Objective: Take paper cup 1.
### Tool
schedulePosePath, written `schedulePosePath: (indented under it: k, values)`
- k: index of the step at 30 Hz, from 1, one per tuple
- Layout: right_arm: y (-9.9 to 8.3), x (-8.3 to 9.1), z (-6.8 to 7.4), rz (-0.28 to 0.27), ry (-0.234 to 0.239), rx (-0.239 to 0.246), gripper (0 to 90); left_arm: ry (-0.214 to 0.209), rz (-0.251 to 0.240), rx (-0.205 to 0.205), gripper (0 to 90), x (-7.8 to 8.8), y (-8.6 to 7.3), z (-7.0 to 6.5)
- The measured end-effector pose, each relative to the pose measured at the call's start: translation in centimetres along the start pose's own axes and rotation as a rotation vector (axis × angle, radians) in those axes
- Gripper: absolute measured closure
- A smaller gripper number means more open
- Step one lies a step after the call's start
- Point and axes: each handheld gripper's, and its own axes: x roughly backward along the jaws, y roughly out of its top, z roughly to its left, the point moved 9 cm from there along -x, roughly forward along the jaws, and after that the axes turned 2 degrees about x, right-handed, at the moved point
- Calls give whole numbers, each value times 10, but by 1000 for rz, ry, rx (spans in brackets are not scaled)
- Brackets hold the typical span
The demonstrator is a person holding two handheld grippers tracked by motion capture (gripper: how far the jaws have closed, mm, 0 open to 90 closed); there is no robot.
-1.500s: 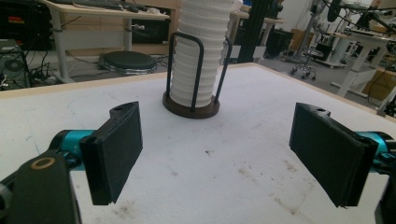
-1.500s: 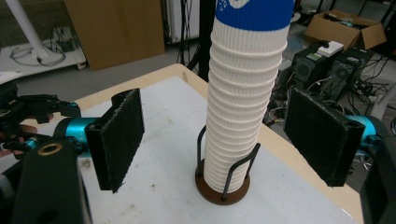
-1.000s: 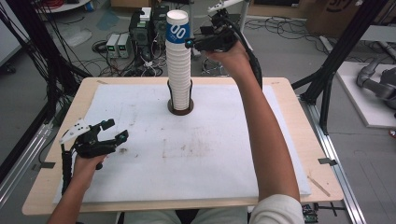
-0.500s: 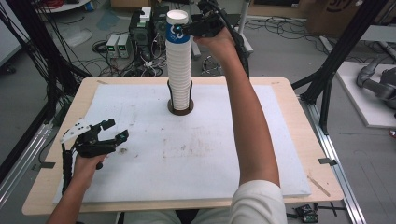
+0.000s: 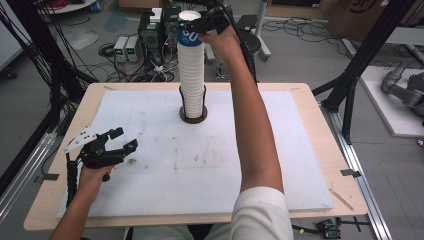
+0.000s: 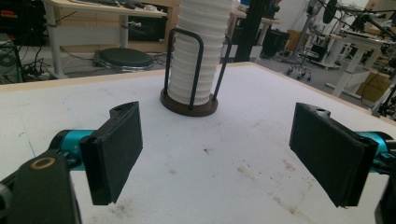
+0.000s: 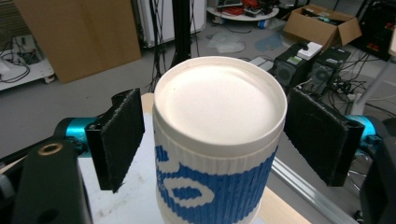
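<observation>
Tall stack (image 5: pixel 192 75) of upturned cups standing in a wire holder (image 5: pixel 193 107) at the table's (image 5: pixel 310 120) far middle. At the summit, top cup (image 7: pixel 217 154) framed by the right gripper (image 7: pixel 215 135), jaws just closing in, pads not yet pressing; lift-off left to do. Left gripper (image 6: pixel 229 149) spread, empty, low near the left edge. Blue print on the top cup, unreadable.

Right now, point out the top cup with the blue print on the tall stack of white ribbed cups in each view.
High view: the blue-printed top cup is at top centre, crowning the stack, the right gripper at it.
Left gripper view: the stack's top runs out of frame, so it is not in this picture.
Right gripper view: it is centre frame, between the two black jaws.
Shared landmark: the white cup stack.
</observation>
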Motion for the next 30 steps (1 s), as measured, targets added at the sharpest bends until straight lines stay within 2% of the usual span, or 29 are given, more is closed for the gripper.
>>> schedulePosePath:
  k: [1, 3, 11, 15, 18, 24, 30]
  values:
    - [0, -1, 1, 1, 6, 9, 265, 0, -5, 8, 172, 0, 0, 0]
    - [1, 0, 0, -9, -4, 14, 286, 1, -6, 16, 172, 1, 0, 1]
    - [4, 3, 0, -23, -3, 14, 304, 3, -8, 18, 173, 1, 0, 2]
    - [9, 8, -1, -57, 1, 3, 306, 3, -7, 17, 173, 1, 0, 2]
    - [16, 17, -2, -103, -5, -2, 307, 2, -5, 16, 173, 1, 0, 3]
    - [23, 28, -1, -146, -5, 2, 308, -2, -7, 17, 173, 1, 0, 2]
    - [38, 47, 6, -183, -13, 42, 311, -4, -7, 20, 174, 1, 0, 1]
